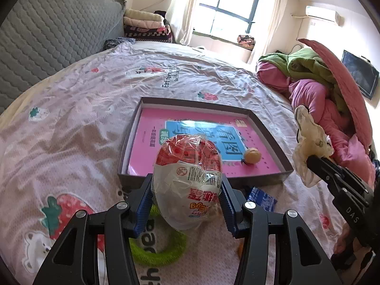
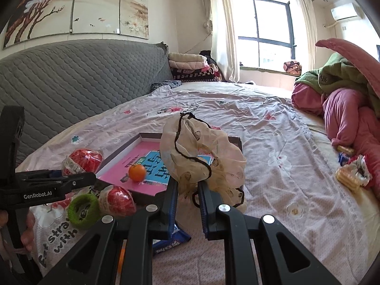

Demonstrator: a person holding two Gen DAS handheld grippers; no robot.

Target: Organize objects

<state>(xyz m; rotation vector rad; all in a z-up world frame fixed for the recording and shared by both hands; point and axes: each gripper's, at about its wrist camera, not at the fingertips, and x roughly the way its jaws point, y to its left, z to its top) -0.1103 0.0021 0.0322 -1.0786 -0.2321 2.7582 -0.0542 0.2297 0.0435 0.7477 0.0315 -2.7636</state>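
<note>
My left gripper (image 1: 186, 190) is shut on a red and white egg-shaped toy in clear wrap (image 1: 187, 180), held above the bed just before the open box (image 1: 133, 128). The box holds a pink book (image 1: 152, 142) and a small orange (image 1: 253, 155). My right gripper (image 2: 187, 182) is shut on a beige sheer scrunchie with dark trim (image 2: 201, 156), held over the box's near right corner (image 2: 237, 140). The right gripper also shows in the left wrist view (image 1: 313, 163), and the left gripper in the right wrist view (image 2: 90, 177), holding the egg toy (image 2: 80, 159).
A second wrapped egg toy (image 2: 117, 200), a green hair ring (image 2: 83, 207) and a blue snack packet (image 2: 171, 242) lie on the sheet before the box. Wafer snacks (image 2: 351, 175) lie at the right by the pink and green bedding (image 2: 344, 109). A grey headboard (image 2: 71, 80) stands at the left.
</note>
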